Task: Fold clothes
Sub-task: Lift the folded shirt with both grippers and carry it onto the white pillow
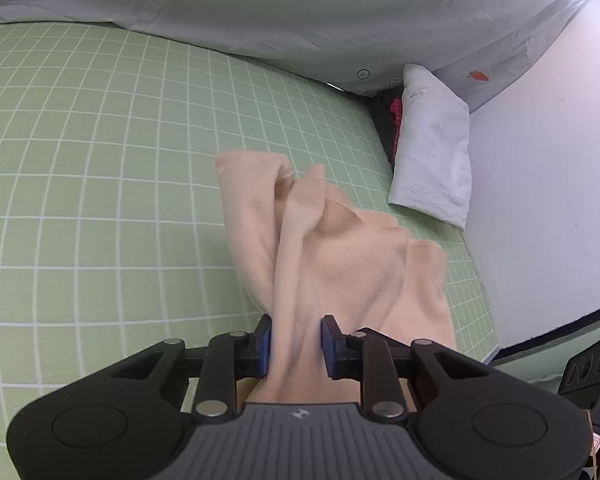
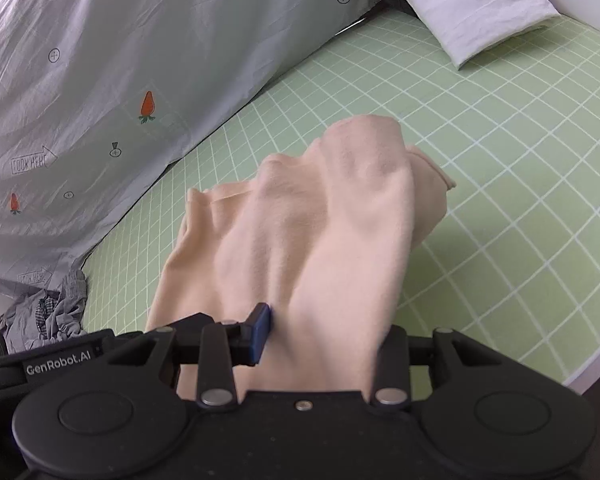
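While both grippers have a grab on it, the peach garment (image 1: 340, 256) hangs bunched up over the bed (image 1: 100, 200), which has a green sheet with a white grid. No real containers here, just the bed carrying everything.

The left gripper (image 1: 296, 346) has its blue-padded fingers (image 1: 265, 344) pinching a gathered fold of the fabric, with cloth filling the gap between them. On the right gripper (image 2: 320, 332) I can only see one blue pad (image 2: 261, 330) pressed against the cloth; the other finger is buried under the fabric draped over it, but it looks clamped on the garment too.

The garment itself is soft, plain peach, no print, all wrinkled and twisted into ridges. In the right wrist view a hemmed edge shows on the left side and a rolled edge sticks out on the far right.

Further back there's a grey quilt (image 2: 80, 100) with carrot prints along the bed's edge, a white pillow (image 1: 432, 152) against the wall (image 1: 548, 160), and a crumpled pile of clothes (image 2: 44, 312) down at the quilt's end.
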